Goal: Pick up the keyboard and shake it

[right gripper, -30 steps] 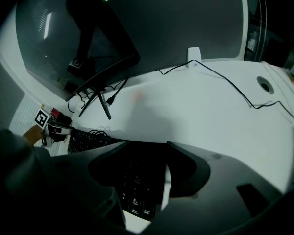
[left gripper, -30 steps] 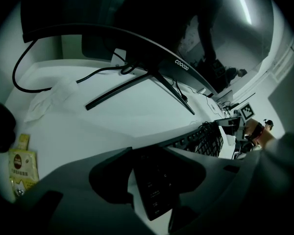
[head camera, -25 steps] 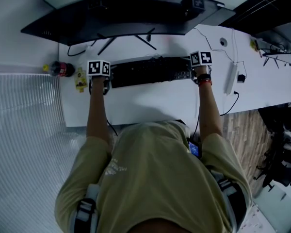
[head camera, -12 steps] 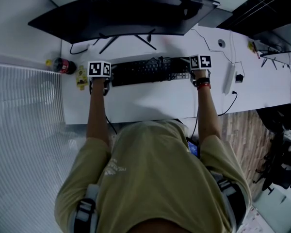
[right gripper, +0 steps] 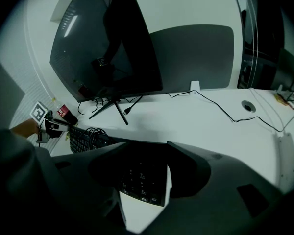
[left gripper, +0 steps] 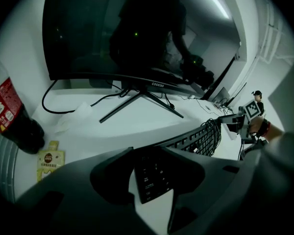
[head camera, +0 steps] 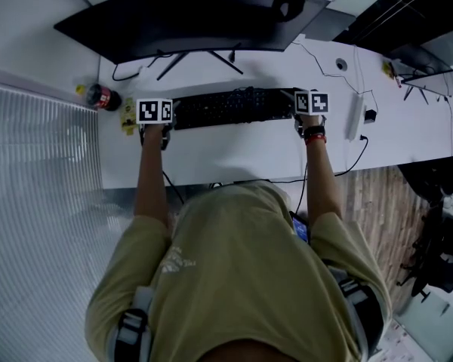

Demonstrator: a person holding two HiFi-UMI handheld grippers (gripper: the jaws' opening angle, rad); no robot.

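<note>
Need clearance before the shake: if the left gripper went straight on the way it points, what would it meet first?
The keyboard: its end sits between the jaws of the left gripper, which have just been closing on it. Past that, probably the white desk.

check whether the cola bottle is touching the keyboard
Apart. The head view shows the cola bottle off to the left of the keyboard, with a yellow sachet and bare desk between them.

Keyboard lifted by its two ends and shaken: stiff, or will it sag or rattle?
The keyboard probably stays stiff: it spans straight between its ends with no visible sag. The cable bundled on top looks loose, so it may slide off or swing. The long thin body could twist if gripped unevenly.
</note>
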